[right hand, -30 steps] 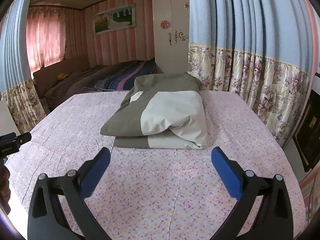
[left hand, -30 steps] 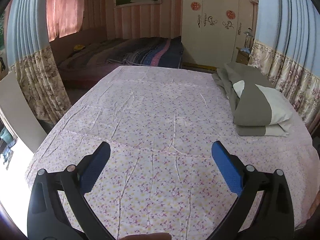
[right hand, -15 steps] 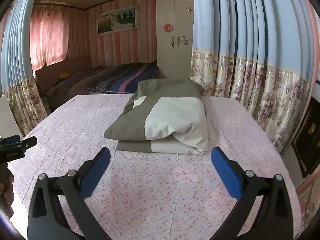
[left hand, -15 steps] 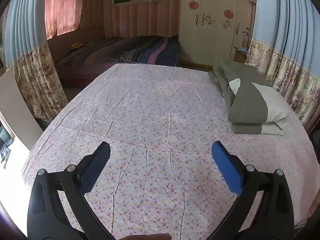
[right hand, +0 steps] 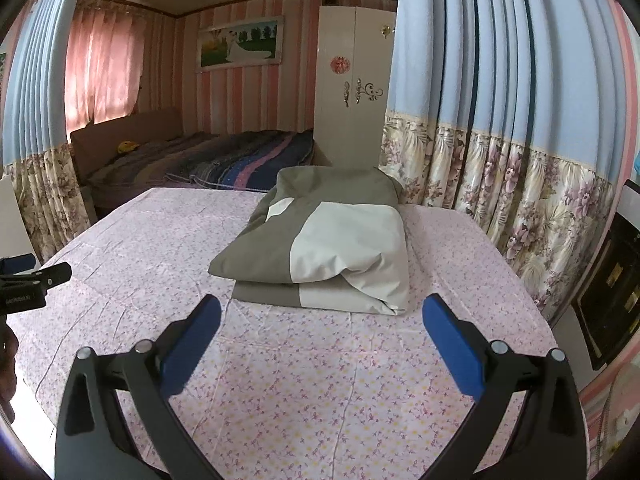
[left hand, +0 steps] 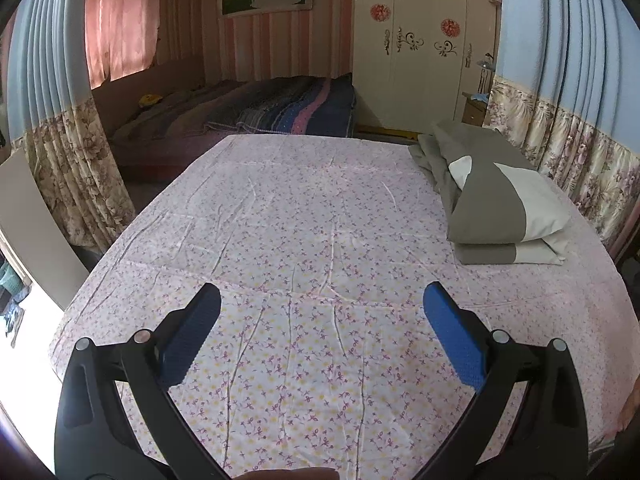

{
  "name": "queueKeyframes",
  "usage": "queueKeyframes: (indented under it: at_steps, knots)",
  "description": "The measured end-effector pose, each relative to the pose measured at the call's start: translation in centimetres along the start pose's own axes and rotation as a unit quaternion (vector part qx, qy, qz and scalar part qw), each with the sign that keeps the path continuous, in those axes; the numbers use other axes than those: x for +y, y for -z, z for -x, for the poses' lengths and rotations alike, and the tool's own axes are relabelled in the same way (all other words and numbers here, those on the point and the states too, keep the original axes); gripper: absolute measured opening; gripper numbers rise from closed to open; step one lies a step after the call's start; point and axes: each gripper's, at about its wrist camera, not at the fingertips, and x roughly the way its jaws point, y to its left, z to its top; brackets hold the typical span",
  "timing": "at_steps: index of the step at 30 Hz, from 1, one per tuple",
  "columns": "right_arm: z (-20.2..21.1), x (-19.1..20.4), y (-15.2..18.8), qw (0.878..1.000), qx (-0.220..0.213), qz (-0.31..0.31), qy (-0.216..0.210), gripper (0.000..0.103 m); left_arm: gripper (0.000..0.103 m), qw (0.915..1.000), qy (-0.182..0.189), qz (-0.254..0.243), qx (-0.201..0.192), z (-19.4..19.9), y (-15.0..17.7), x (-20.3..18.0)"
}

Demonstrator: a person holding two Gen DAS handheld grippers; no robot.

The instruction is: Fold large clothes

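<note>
Left gripper (left hand: 320, 316) and right gripper (right hand: 320, 320): fingers spread wide, holding nothing. Grey-white folded cloth (right hand: 332, 244) lies on bed sheet (right hand: 320, 380), just ahead of right fingers. Looks soft, puffy, floppy. Grab near corner.

Open bedsheet (left hand: 304, 240); folded duvet (right hand: 332, 248) right

Soft daylight glows through the pink curtain (left hand: 116, 28), the floor at far left is blown out, fisheye bends the edges, corners go black.
</note>
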Motion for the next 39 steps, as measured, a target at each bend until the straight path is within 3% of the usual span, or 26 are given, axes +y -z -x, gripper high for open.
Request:
queueKeyframes:
  at_steps: [39]
  knots:
    - [0.7, -1.4, -0.2, 1.000, -0.001, -0.027, -0.009, 0.101, 0.100, 0.9996, 0.009, -0.028, -0.007, 1.2, 0.3, -1.4]
